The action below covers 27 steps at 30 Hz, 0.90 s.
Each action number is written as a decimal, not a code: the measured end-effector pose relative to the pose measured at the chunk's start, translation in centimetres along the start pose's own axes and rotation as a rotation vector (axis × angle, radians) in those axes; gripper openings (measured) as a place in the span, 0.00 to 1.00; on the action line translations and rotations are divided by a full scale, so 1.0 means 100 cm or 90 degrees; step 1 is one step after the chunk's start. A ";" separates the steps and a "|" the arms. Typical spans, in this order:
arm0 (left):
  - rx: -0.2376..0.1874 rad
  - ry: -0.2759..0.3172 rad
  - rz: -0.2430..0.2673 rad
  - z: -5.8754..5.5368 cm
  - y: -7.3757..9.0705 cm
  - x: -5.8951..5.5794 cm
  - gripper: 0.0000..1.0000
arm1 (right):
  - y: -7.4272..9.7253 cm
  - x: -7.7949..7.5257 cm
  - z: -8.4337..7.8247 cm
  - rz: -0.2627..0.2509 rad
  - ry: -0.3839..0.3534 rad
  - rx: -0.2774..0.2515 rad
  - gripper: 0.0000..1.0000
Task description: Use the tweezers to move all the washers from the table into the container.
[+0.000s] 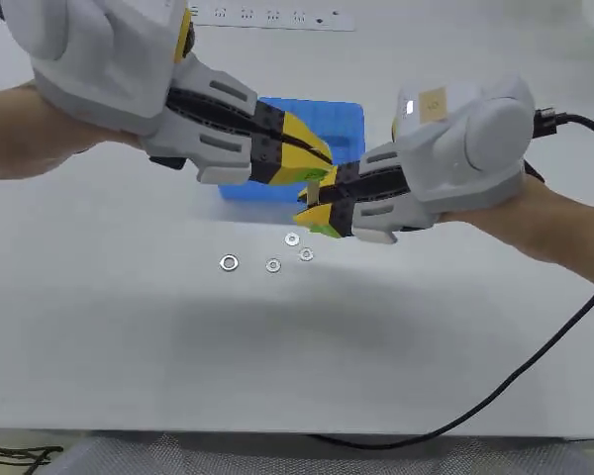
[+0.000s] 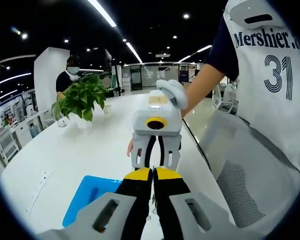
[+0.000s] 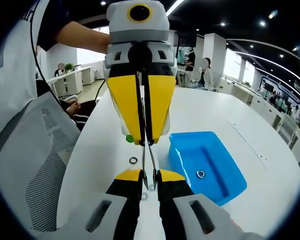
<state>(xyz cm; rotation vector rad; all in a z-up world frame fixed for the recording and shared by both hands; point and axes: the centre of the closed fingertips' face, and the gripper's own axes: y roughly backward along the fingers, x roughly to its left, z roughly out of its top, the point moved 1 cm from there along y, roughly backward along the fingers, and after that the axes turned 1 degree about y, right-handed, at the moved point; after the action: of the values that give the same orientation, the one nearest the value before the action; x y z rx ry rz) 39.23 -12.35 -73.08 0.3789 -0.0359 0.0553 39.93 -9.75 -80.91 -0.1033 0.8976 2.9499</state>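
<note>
Thin steel tweezers (image 3: 144, 165) are pinched between the nearly closed yellow-tipped jaws of left gripper (image 1: 317, 158) and right gripper (image 1: 312, 213). Four flat ring washers (image 1: 273, 265) are noted on the smooth white table (image 1: 277, 346), and a fifth washer (image 3: 200, 174) in the blue rectangular container (image 3: 210, 152).

Your white vest (image 2: 262, 120) reads "Mershier", its ending cut off at the edge, with "31" printed just below.

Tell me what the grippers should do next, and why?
Probably lower the thin metal tweezers, gripped by the left gripper and right gripper, onto the nearest silver washer and pinch it: four washers lie on the white table, one in the blue plastic container.
</note>
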 end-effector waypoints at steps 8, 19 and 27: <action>0.013 0.008 -0.008 -0.015 0.000 -0.007 0.05 | -0.009 0.010 -0.010 0.008 -0.008 0.009 0.13; 0.016 0.027 -0.009 -0.031 -0.005 -0.012 0.05 | -0.015 0.017 -0.025 0.005 -0.016 0.025 0.13; 0.027 0.028 -0.014 -0.040 -0.010 -0.011 0.05 | -0.021 0.016 -0.033 0.004 -0.020 0.031 0.12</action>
<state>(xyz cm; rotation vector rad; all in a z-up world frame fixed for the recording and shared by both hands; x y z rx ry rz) 38.32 -11.82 -77.19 0.4204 0.0124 0.0423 38.61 -9.82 -84.92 -0.0516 0.9670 2.9234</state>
